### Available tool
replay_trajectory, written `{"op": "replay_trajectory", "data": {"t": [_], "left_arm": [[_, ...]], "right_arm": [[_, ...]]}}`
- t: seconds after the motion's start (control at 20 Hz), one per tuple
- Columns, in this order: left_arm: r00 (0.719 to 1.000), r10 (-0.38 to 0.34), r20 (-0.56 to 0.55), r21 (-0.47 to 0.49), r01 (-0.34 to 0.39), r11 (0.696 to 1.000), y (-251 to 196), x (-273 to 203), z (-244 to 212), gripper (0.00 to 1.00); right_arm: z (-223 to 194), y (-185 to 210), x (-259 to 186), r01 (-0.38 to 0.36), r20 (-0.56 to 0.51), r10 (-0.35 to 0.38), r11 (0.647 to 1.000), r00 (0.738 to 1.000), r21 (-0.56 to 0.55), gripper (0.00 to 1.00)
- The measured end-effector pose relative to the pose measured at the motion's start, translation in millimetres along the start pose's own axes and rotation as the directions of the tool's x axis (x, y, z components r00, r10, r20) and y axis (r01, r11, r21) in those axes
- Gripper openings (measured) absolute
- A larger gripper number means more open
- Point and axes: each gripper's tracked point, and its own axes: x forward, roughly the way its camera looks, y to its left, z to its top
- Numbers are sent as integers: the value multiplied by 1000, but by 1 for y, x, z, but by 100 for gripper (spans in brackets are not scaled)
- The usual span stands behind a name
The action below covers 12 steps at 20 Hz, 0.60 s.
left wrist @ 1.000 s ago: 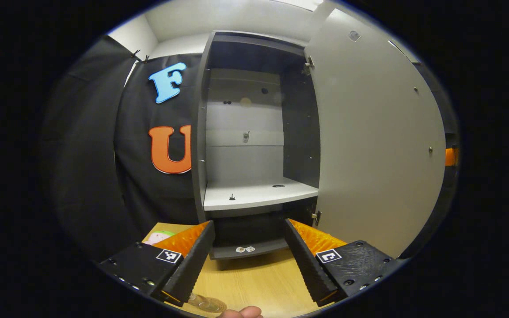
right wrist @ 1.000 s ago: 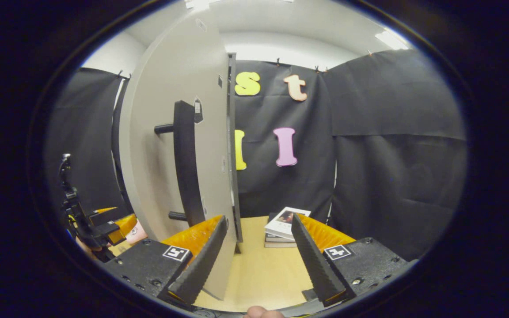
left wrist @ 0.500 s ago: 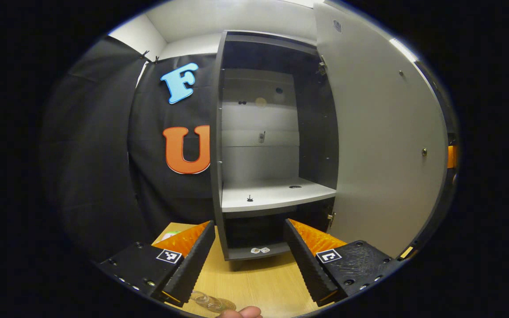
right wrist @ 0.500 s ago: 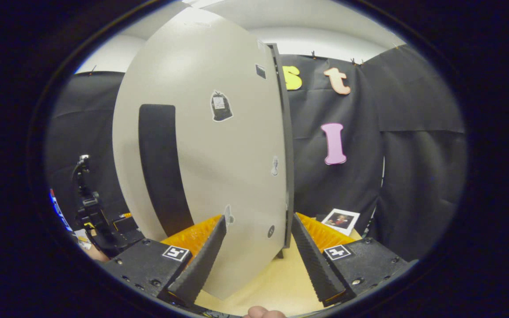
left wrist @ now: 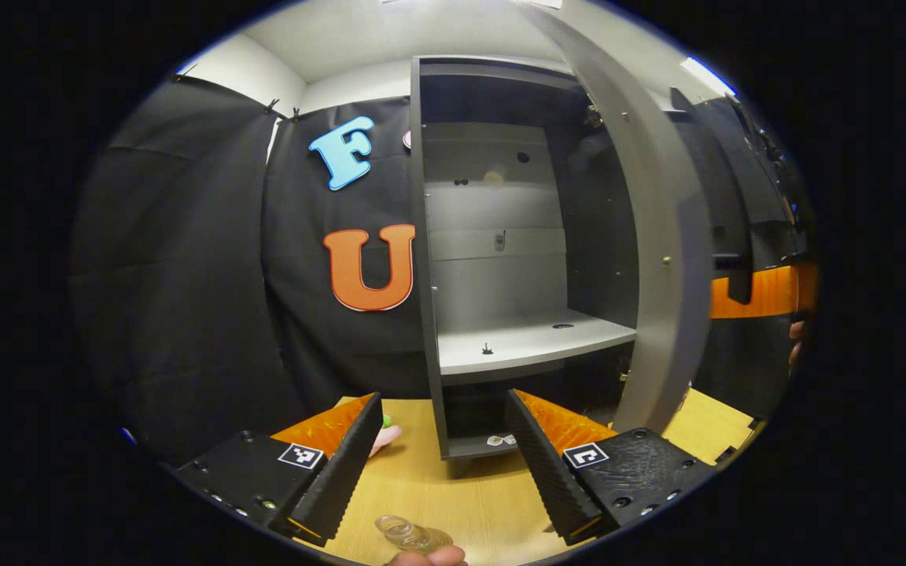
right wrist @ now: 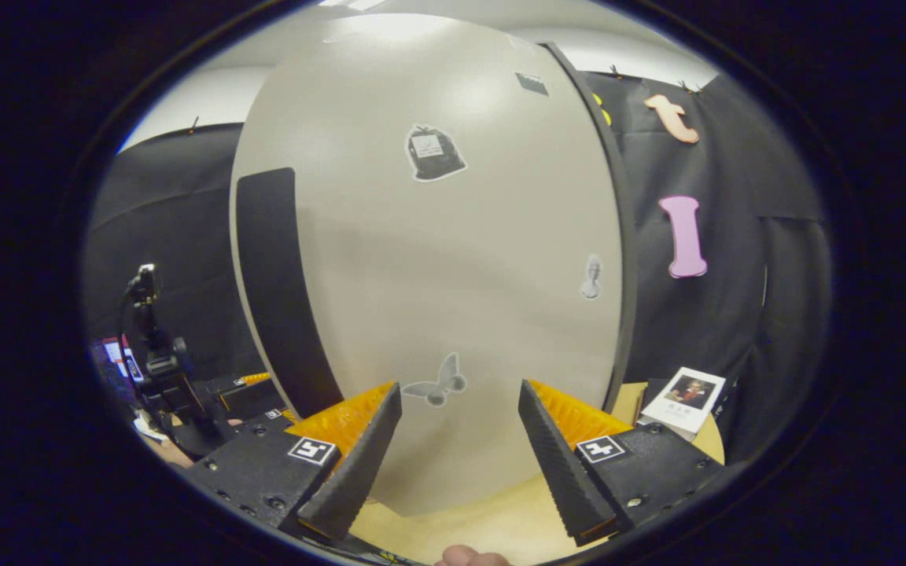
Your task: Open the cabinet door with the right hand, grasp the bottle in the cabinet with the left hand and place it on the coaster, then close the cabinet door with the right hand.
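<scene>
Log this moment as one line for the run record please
stage: closing door | cabinet door: partly open, facing right gripper | right gripper: open, empty | left gripper: open, empty | cabinet shelf: no bottle

- A clear bottle (left wrist: 412,536) at the bottom of the left gripper view is cut off by the edge, so just its neck and part of its body are seen.
- A pink thing (left wrist: 384,440) on the table is half hidden behind the left gripper's finger; what it is cannot be told.
- Small stickers (left wrist: 502,440) on the cabinet's (left wrist: 500,236) bottom shelf are too small to make out.
- The door (right wrist: 453,259) in the right gripper view hides the cabinet behind it.
- The book (right wrist: 685,398) is partly cut off.
</scene>
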Motion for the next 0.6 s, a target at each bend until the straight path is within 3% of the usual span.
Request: {"op": "replay_trajectory", "data": {"t": [0.35,0.6], "left_arm": [[993,119,-15,-1,-119,993,16,-14,5,95],[991,131,21,18,-131,991,3,-19,25,95]], "right_arm": [[3,8,24,-134,-6,134,991,991,-11,96],[14,-2,34,-134,34,134,991,990,-16,96]]}}
